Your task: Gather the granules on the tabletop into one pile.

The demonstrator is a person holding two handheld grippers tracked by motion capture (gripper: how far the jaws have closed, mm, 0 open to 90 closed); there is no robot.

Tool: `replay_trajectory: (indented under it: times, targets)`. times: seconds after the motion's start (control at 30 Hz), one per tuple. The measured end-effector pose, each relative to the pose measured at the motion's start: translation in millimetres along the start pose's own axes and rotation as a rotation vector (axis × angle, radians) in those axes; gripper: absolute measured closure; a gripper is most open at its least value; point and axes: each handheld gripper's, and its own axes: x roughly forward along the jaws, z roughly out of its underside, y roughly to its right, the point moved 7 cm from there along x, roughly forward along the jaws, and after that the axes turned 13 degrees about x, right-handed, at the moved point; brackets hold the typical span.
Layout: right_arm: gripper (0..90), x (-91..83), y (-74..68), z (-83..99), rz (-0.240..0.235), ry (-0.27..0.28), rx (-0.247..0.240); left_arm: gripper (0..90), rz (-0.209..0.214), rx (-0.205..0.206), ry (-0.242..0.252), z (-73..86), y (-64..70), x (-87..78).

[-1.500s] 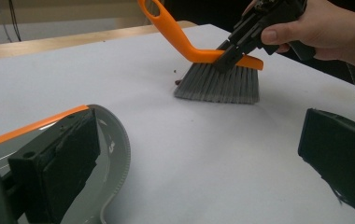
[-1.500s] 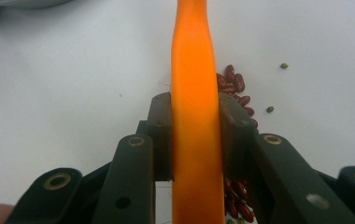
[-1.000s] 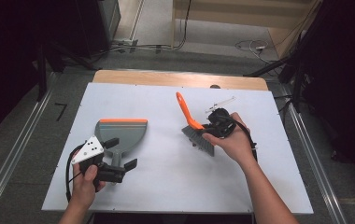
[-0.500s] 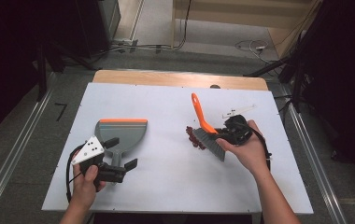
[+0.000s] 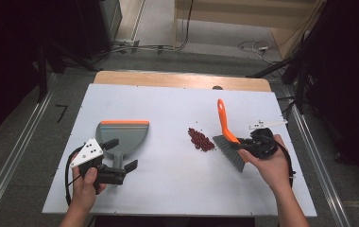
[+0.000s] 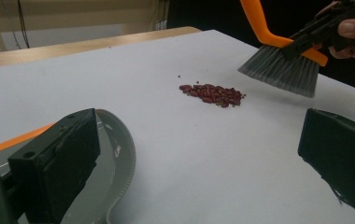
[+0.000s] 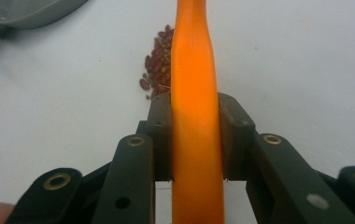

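Brush clamped in the right gripper, bristles beside beans; left gripper gapes over the dustpan handle.

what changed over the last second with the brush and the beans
The right gripper, still shut on the orange-handled grey-bristled brush, carried it toward the person's right, off the pile of small dark red beans. A second ago the brush sat where the beans lie; now they are uncovered, just left of the bristles. The grey dustpan with the orange lip and the open left gripper stayed put.
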Motion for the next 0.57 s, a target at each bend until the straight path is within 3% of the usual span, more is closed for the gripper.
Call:
replay_trajectory:
  times: [0.33,0.57]
  targets:
    - [68.9,-20.8,35.4,23.0,0.028,0.035,0.102,0.0,-0.004,0.001,0.005,-0.3,-1.3,-1.5]
    - [68.9,-25.5,45.6,29.6,0.031,0.045,0.142,0.0,-0.006,0.000,0.006,-0.8,-1.6,-1.6]
